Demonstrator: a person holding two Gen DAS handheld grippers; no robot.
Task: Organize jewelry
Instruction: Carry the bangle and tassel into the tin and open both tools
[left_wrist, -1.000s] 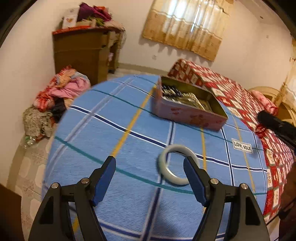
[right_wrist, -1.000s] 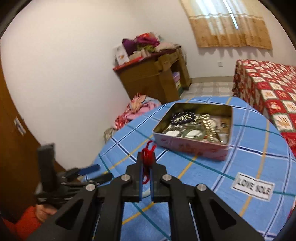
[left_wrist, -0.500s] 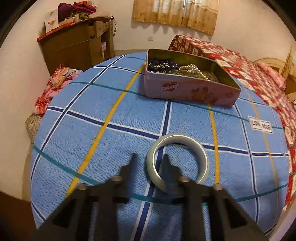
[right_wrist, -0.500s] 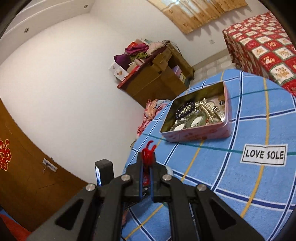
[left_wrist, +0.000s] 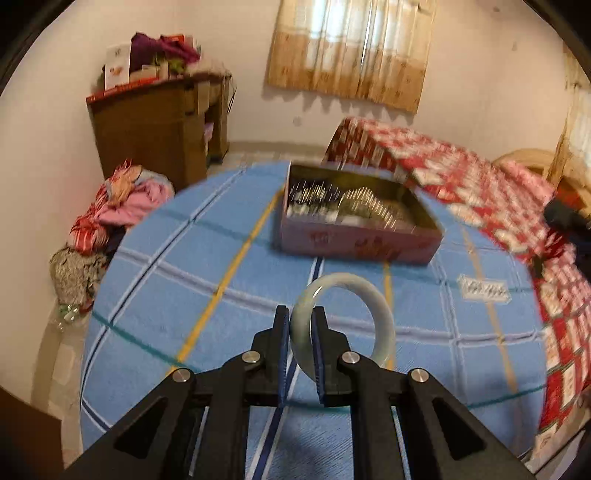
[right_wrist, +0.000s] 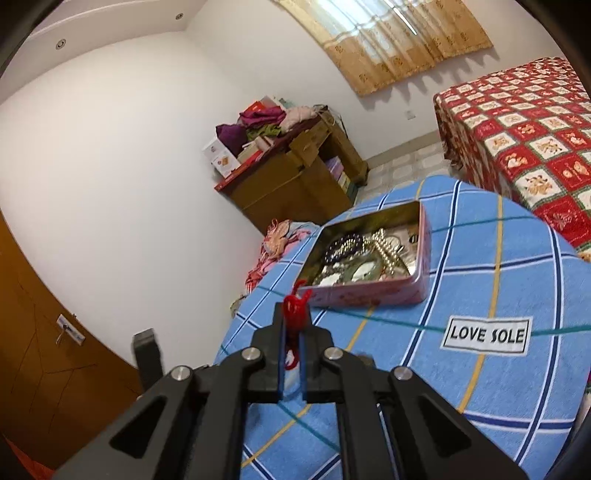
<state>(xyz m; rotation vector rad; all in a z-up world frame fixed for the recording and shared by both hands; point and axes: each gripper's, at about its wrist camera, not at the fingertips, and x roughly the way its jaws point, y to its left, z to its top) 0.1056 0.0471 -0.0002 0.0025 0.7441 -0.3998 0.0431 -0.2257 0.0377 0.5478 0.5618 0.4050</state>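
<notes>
My left gripper (left_wrist: 300, 314) is shut on the rim of a pale jade bangle (left_wrist: 376, 314) and holds it above the blue checked cloth, short of the pink tin (left_wrist: 354, 243). The open tin holds beads, chains and bangles. My right gripper (right_wrist: 293, 314) is shut on a red cord (right_wrist: 294, 306) that sticks out past its fingertips. The tin (right_wrist: 376, 291) lies just beyond it in the right wrist view, with a dark bead string (right_wrist: 341, 247) and a pearl chain (right_wrist: 386, 247) inside.
The round table's blue cloth (left_wrist: 207, 273) carries a "LOVE SOLE" label (right_wrist: 485, 334). A bed with a red patterned cover (right_wrist: 524, 129) stands to the right. A wooden cabinet (left_wrist: 155, 136) piled with clothes stands behind, and a clothes heap (left_wrist: 118, 206) lies on the floor.
My left gripper has closed on the bangle's rim and lifted it off the cloth. My right gripper, still holding the red cord, has tilted and drawn closer to the tin.
</notes>
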